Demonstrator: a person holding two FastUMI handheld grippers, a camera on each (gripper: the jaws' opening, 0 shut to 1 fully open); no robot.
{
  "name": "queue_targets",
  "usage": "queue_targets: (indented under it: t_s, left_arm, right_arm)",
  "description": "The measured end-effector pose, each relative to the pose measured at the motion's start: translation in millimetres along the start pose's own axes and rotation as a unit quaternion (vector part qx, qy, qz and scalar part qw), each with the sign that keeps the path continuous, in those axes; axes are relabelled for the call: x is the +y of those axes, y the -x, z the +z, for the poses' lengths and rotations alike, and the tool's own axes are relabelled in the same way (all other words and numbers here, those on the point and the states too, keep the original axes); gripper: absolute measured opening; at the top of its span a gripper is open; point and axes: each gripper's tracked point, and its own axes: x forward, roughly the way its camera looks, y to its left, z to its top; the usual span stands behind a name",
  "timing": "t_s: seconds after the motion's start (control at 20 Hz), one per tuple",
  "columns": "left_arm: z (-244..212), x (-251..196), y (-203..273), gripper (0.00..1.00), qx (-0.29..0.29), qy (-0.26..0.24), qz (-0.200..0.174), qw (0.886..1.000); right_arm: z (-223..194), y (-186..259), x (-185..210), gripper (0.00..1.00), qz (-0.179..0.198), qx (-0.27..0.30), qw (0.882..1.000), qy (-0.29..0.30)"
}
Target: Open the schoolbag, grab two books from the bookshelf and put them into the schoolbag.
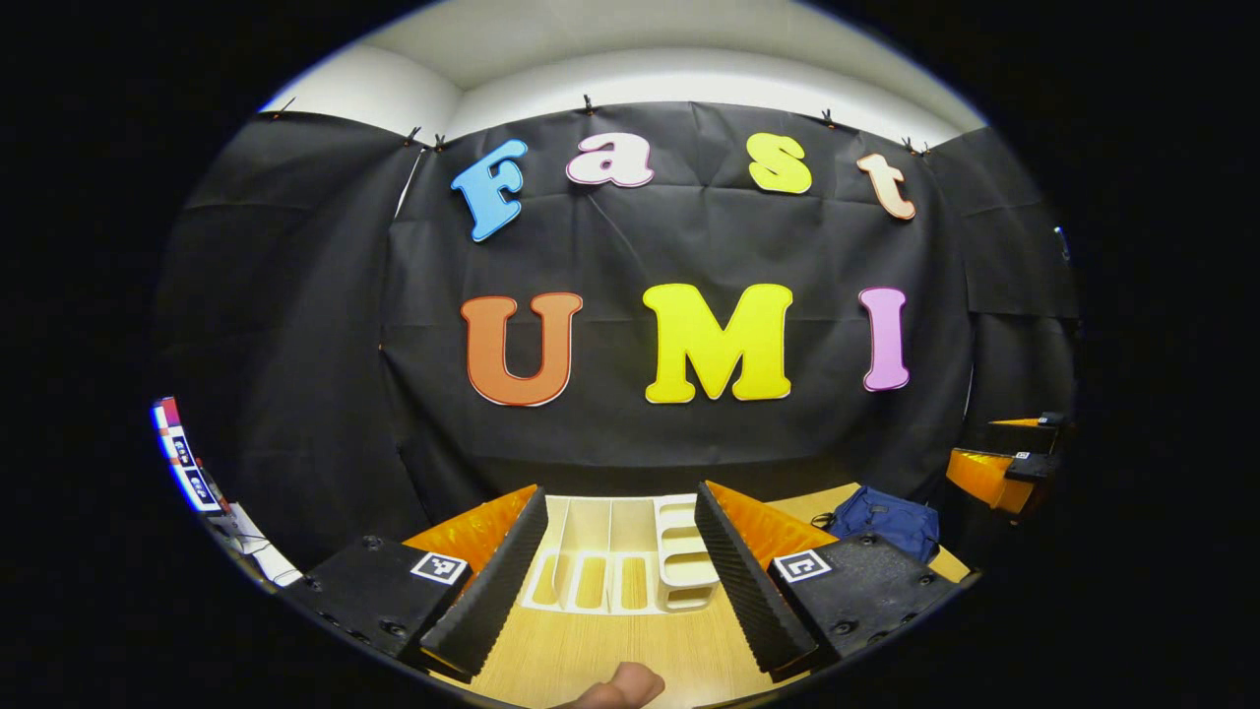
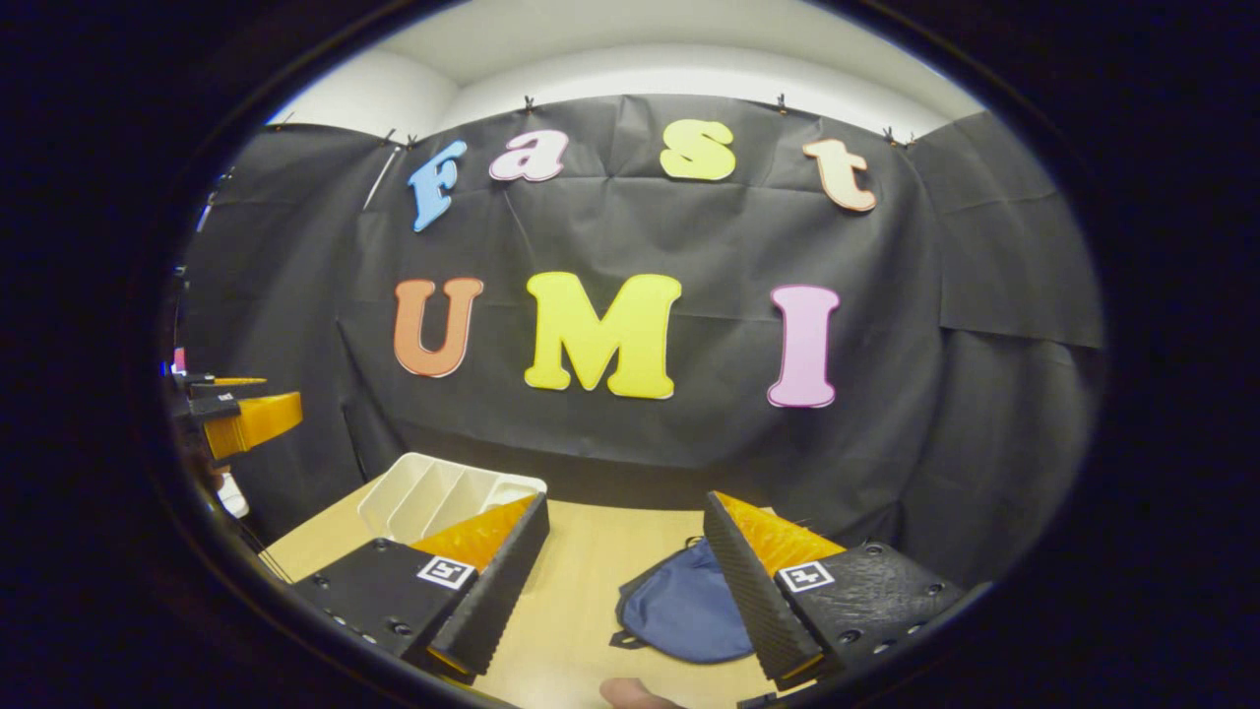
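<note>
Staged recording booth, not lived-in room: black cloth wall [image 1: 689, 433] clipped up below white ceiling [image 1: 630, 59], pale wood surface [image 2: 600, 551] pushed against it, white bookshelf [image 1: 615, 551] at far edge, blue schoolbag [image 2: 679, 611] beside it.

Left gripper view low over the wooden table [image 1: 630, 650], facing the white bookshelf [image 1: 630, 566] head-on and near, right gripper view low to the bookshelf's [image 2: 443, 492] right, facing the wall, schoolbag [image 2: 679, 611] near, both sharing bookshelf, schoolbag [image 1: 886, 522], table [image 2: 591, 561]
</note>
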Motion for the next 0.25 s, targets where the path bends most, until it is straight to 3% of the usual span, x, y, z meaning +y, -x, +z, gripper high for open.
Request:
queue_targets:
  t_s: [0.05,0.15,0.25]
  left_arm:
    - [1,1,0,0.97,-0.001,-0.003,0.0,1.0]
    - [-1,0,-1,0.97,-0.001,-0.005,-0.004,1.0]
    - [-3,0,-2,0.97,-0.001,-0.002,-0.006,1.0]
  right_arm:
    - [0,-2,4,0.99,0.003,0.002,1.0,0.005]
    - [-2,-5,11,0.96,0.012,0.008,1.0,0.009]
    - [-3,-6,16,0.99,0.016,0.01,1.0,0.016]
